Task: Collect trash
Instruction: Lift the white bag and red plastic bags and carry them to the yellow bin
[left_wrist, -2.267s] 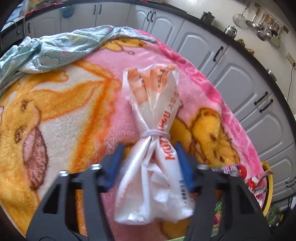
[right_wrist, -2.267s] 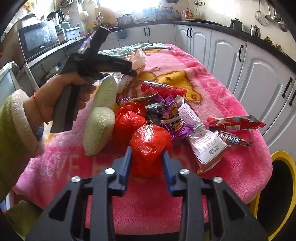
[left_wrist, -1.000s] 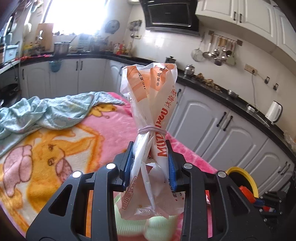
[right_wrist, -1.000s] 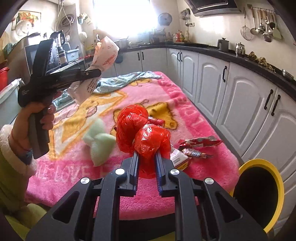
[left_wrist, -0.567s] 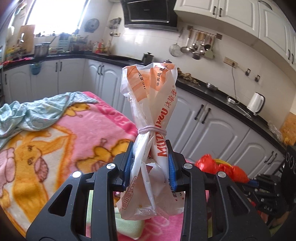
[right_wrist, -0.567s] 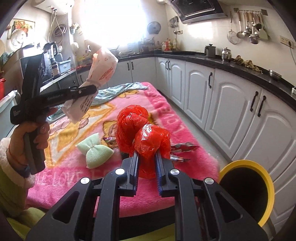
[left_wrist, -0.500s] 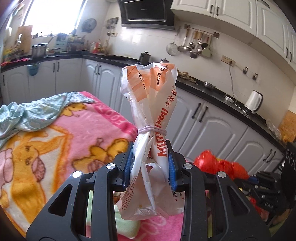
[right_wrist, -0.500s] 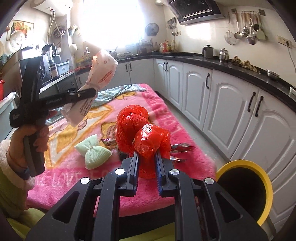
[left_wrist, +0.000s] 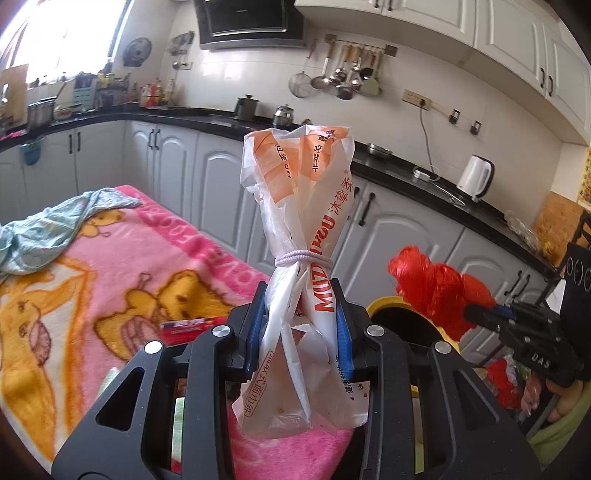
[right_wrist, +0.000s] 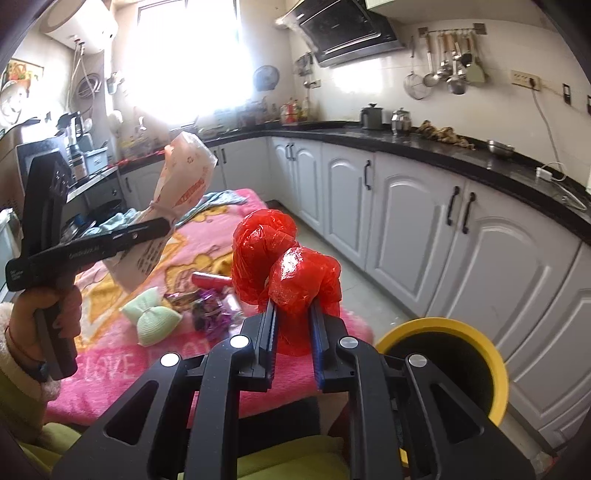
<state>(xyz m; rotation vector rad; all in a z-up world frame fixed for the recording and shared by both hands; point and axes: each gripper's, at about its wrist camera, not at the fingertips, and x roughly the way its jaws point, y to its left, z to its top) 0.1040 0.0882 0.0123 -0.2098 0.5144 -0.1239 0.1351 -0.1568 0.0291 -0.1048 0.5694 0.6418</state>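
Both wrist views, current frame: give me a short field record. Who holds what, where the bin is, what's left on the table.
left gripper: shut on white and orange bag, tied with an elastic band, held upright
right gripper: shut on red bag, knotted
bin: yellow rim, dark inside, on the floor past the table's end, below and right of the red bag in the right wrist view
both bags: in the air, neither in the bin yet
left on pink blanket: green pouch, purple wrappers, red stick pack
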